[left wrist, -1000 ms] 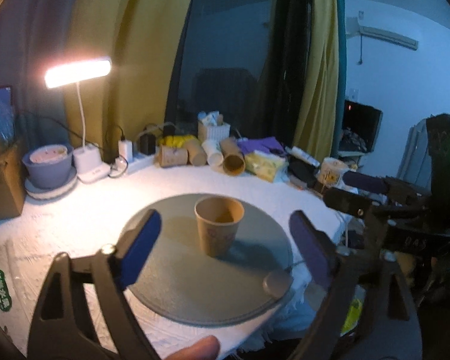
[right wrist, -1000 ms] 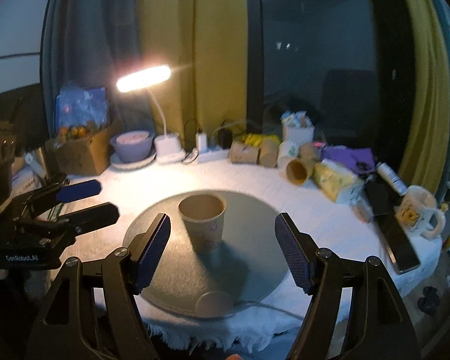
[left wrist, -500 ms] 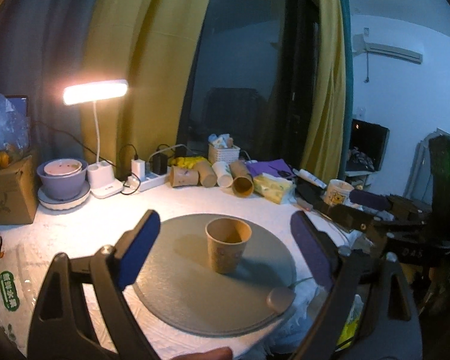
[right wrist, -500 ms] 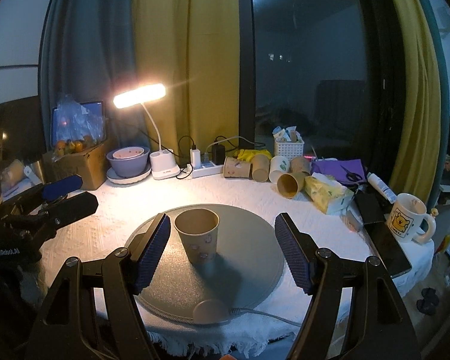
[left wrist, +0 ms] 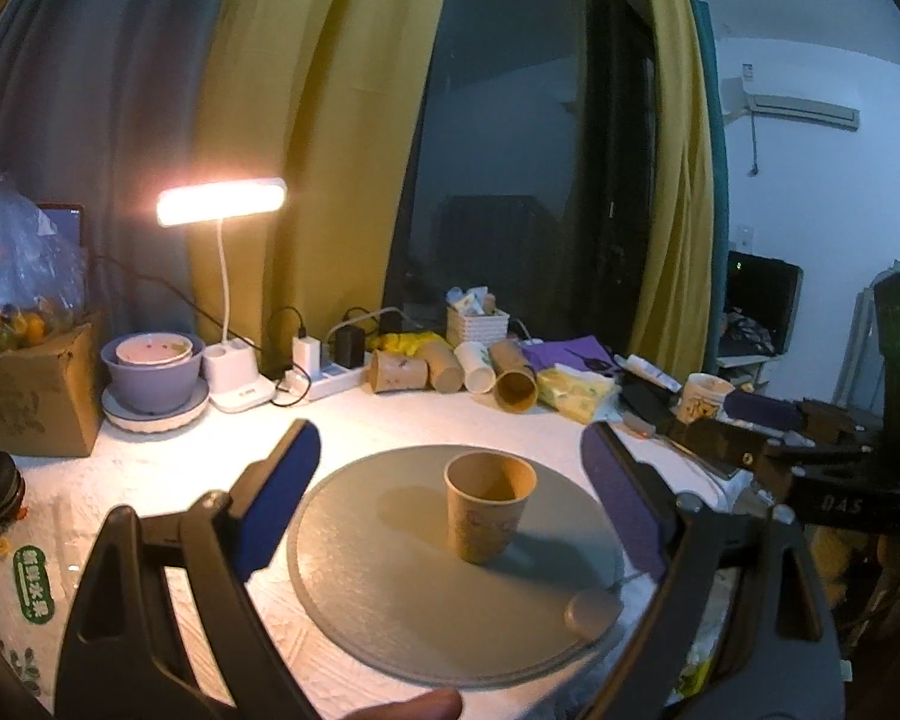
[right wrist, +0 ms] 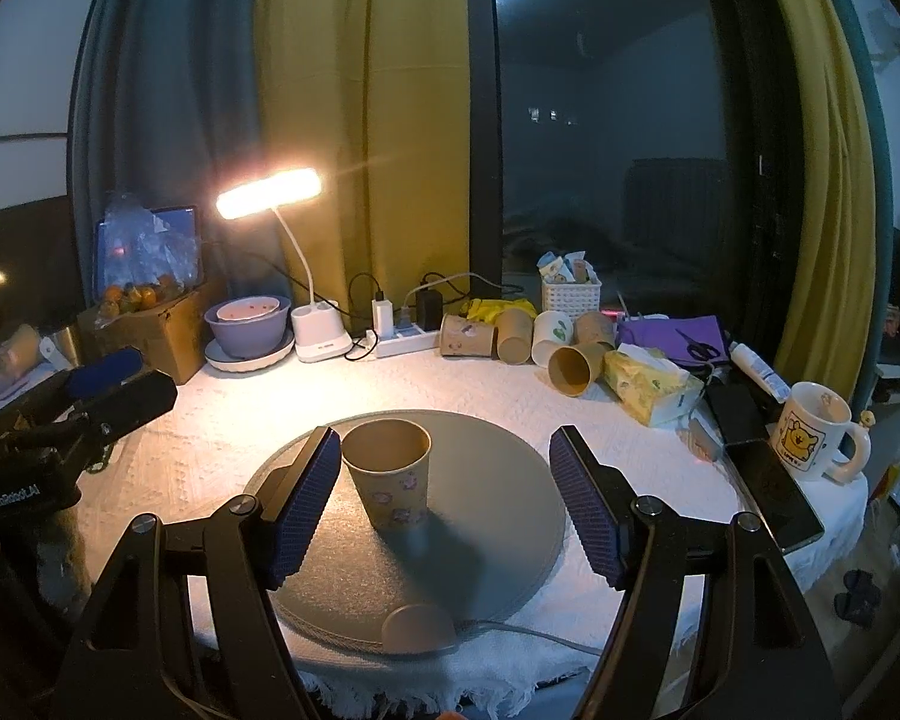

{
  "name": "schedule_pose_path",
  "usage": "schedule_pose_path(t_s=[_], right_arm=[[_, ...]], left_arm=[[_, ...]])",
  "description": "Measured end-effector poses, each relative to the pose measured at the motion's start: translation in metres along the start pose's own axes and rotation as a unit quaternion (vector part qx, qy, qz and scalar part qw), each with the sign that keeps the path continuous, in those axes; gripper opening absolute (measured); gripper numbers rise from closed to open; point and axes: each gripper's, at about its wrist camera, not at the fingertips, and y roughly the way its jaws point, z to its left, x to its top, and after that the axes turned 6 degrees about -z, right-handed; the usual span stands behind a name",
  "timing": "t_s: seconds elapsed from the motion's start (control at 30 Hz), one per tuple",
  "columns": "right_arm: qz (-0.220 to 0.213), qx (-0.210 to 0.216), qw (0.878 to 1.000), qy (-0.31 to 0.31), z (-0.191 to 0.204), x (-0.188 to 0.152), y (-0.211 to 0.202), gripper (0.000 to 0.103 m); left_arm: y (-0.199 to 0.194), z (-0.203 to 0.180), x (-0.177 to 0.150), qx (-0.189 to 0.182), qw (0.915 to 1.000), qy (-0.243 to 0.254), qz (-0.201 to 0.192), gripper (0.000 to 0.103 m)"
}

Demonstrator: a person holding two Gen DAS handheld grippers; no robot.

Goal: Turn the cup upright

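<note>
A brown paper cup (left wrist: 489, 507) stands upright, mouth up, on a round grey mat (left wrist: 390, 588) on the white tablecloth. It also shows in the right wrist view (right wrist: 393, 480) on the same mat (right wrist: 498, 480). My left gripper (left wrist: 450, 510) is open and empty, held back from the cup and above the mat's near edge. My right gripper (right wrist: 441, 501) is open and empty, also back from the cup, which sits close to its left finger in view. Each gripper shows at the side of the other's view.
Several paper cups (right wrist: 546, 342) lie on their sides at the back, with a tissue pack (right wrist: 651, 381), a lit desk lamp (right wrist: 270, 195), a power strip (right wrist: 399, 339), stacked bowls (right wrist: 249, 327) and a cardboard box (right wrist: 150, 324). A mug (right wrist: 816, 438) and phones (right wrist: 771, 489) sit at the right edge.
Both grippers have pulled back and up from the cup, so more of the room shows. The cup stays upright on the mat.
</note>
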Motion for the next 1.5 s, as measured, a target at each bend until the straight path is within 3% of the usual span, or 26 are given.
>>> schedule_pose_path(t_s=[1.5], right_arm=[[0.017, 0.011, 1.000, -0.006, 0.016, -0.011, 0.012, 0.075]], left_arm=[[0.002, 0.005, -0.009, -0.013, 0.9998, -0.009, 0.013, 0.090]])
